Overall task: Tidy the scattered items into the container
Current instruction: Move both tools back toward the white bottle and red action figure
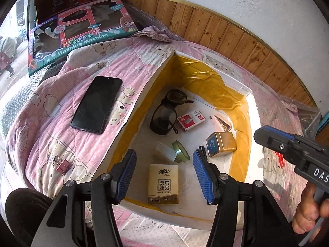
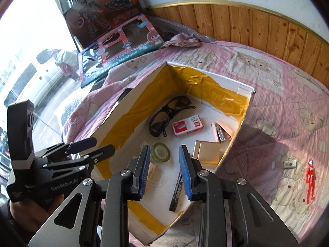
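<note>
A white box [image 1: 131, 119] lined with yellow tape sits on a pink quilt. In it lie dark glasses [image 1: 166, 111], a red staple box [image 1: 191, 119], a gold tin [image 1: 221, 144], a tape roll [image 1: 181, 151], a tissue pack [image 1: 163, 183] and, in the right wrist view, a black pen [image 2: 176, 189]. My left gripper [image 1: 164, 175] hangs open over the tissue pack, holding nothing. My right gripper [image 2: 164, 164] is open above the box's near corner, empty. On the quilt lie a black phone [image 1: 96, 105], a pink binder clip [image 1: 62, 165] and a red figure [image 2: 310, 181].
A toy "Washing Machine" box [image 1: 82, 35] and a darker box behind it stand at the quilt's far left by a window. Wood panelling [image 2: 267, 30] runs along the wall behind. A small white item [image 2: 287, 163] lies near the red figure.
</note>
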The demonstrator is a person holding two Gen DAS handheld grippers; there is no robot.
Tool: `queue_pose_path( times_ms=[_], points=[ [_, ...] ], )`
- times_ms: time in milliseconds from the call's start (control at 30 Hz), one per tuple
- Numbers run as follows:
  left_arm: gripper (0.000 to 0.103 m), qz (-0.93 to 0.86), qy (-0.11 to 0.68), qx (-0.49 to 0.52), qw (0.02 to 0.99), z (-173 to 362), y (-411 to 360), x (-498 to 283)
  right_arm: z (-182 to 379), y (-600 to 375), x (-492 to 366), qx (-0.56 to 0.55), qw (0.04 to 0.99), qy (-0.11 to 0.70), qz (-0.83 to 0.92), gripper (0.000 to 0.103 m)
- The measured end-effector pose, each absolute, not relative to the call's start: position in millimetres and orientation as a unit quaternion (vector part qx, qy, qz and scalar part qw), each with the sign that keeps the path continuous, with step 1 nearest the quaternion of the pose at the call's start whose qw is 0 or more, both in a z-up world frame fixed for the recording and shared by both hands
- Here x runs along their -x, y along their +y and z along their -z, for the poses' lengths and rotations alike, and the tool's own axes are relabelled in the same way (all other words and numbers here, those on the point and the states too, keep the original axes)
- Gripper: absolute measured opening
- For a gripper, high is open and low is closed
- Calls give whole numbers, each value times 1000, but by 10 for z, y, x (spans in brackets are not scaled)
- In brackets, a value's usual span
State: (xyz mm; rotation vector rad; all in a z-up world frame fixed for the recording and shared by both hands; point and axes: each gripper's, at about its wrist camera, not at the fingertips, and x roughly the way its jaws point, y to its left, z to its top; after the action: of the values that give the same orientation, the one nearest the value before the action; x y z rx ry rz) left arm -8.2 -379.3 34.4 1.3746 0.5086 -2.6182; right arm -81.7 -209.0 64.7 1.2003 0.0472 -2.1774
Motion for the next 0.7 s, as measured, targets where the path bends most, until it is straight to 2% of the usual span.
queue_pose_path(
  times_ms=[333, 567, 700],
  points=[
    [59, 897, 104, -429, -3, -619, -2926, -14, -519, -1285, 375, -452, 306, -48, 836, 31],
    [59, 894, 77, -438, -46, -635, -2337, -33, -465, -687, 429, -458, 272, -104, 840, 32],
    [59, 892, 58, -443, -71, -612, -2010, -21, -510, -388, 471, -457, 255, -109, 845, 33]
  ],
)
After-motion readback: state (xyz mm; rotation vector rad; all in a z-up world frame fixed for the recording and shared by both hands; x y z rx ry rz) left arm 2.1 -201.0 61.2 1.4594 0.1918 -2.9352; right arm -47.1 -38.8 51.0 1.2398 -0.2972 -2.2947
